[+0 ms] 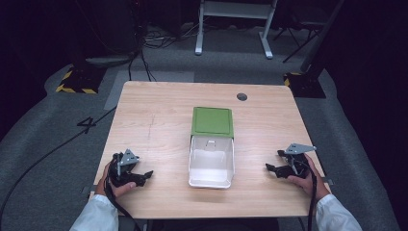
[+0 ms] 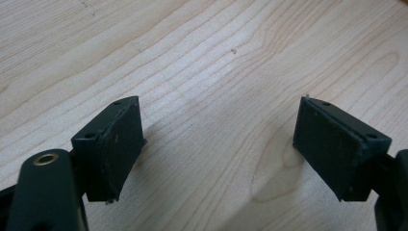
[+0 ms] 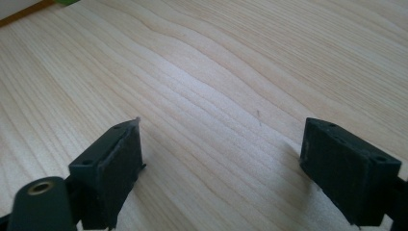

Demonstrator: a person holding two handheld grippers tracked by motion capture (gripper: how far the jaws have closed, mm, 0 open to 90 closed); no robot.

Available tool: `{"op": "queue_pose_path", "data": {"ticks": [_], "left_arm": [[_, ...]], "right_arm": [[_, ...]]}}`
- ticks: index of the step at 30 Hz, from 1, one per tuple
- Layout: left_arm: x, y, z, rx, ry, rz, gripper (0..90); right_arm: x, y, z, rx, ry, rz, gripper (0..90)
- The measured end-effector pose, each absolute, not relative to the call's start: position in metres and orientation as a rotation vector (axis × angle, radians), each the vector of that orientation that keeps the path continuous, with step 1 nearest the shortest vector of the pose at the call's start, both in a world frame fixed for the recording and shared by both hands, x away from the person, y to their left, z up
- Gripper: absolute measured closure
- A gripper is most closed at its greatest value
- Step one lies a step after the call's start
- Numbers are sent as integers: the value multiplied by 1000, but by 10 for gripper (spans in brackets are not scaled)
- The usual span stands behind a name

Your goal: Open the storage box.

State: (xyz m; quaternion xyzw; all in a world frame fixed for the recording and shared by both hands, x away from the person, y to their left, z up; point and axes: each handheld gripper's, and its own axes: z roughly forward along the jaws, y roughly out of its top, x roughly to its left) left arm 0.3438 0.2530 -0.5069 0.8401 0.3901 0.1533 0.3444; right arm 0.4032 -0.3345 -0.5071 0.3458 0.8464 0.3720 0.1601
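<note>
A white box [image 1: 211, 163] with its green lid [image 1: 212, 121] flipped back lies open at the table's middle; its inside looks empty. At the front left of the wooden table [image 1: 159, 120] a hand holds my left gripper [image 1: 144, 175], open, jaws pointing toward the box. In the left gripper view its pads [image 2: 120, 144] stand wide apart over bare wood with nothing between them. My right gripper [image 1: 272, 168] rests at the front right, also open and aimed at the box. Its pads [image 3: 118, 168] frame only wood grain in the right gripper view.
A round grey cable port [image 1: 242, 96] sits near the table's far edge. Beyond the table are grey carpet, cables, a white desk frame [image 1: 233, 24] and stands with yellow-black striped bases [image 1: 77, 84]. White sleeves come in from the bottom edge.
</note>
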Motion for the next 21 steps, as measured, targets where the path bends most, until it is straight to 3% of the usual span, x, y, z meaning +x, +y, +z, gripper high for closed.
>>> {"op": "queue_pose_path", "data": {"ticks": [21], "left_arm": [[344, 253, -507, 2184, 1015, 405, 174]], "right_arm": [[403, -334, -507, 990, 2417, 1061, 147]]}}
